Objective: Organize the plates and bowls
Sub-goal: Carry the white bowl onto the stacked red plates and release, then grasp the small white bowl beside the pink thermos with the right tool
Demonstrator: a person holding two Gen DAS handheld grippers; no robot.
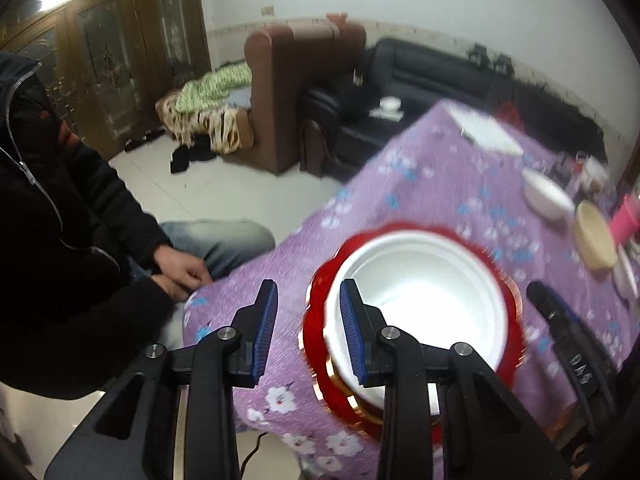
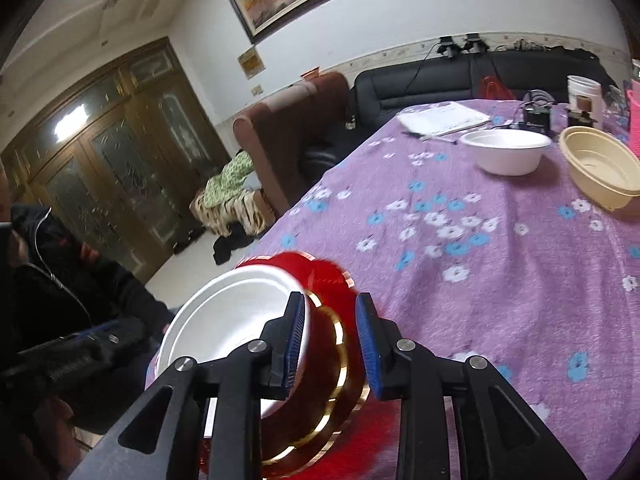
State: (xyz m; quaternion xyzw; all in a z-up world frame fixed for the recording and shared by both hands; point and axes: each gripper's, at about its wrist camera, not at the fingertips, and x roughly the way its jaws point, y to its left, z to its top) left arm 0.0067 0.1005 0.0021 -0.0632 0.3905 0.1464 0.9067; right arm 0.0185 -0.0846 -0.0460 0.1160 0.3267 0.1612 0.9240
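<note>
A white bowl (image 1: pixel 416 280) sits inside a red, gold-edged plate (image 1: pixel 320 360) at the near end of the purple flowered table (image 1: pixel 420 184). My left gripper (image 1: pixel 308 328) is open, its right finger over the bowl's rim, its left finger over bare cloth. In the right wrist view my right gripper (image 2: pixel 330 344) is open, its jaws astride the rims of the white bowl (image 2: pixel 224 312) and the red plate (image 2: pixel 332 276). Farther off stand a second white bowl (image 2: pixel 506 152) and a beige bowl (image 2: pixel 600 168); they also show in the left wrist view as white bowl (image 1: pixel 546 194) and beige bowl (image 1: pixel 594 236).
A seated person in black (image 1: pixel 60 240) is beside the table's left edge. A white notepad (image 2: pixel 444 118), a cup (image 2: pixel 584 94), a small dark device (image 2: pixel 536 114) and a pink item (image 2: pixel 634 120) stand at the far end. Sofas (image 2: pixel 420 80) lie beyond.
</note>
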